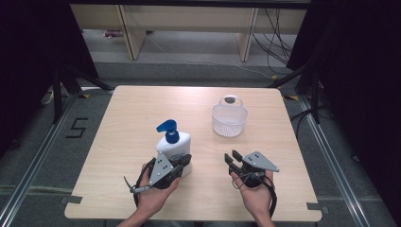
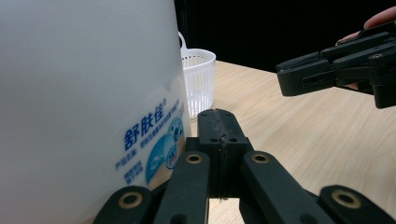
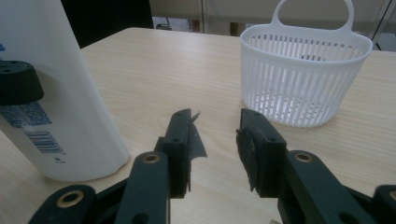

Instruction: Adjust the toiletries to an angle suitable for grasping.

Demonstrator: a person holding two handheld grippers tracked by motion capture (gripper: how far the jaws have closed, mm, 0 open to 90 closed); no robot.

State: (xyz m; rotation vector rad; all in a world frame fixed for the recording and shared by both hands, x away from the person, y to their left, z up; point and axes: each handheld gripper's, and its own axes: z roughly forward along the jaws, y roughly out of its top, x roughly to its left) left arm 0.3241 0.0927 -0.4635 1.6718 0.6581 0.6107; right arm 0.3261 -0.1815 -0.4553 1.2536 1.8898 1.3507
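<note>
Lotion bottle (image 1: 174,146) stands at center frame on the surface (image 1: 142,109), left tool (image 1: 182,163) pressed together beside it, right tool (image 1: 231,158) spread, basket (image 1: 230,120) upper right.

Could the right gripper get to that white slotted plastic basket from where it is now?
Probably yes: the right gripper is open, and only bare wooden table lies between it and the white slotted plastic basket.

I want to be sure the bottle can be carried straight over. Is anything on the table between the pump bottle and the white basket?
Nothing visible stands between them. The pump bottle stands upright beside the shut left gripper, and only bare table lies between it and the white basket. The open right gripper sits off to the side of that path.
</note>
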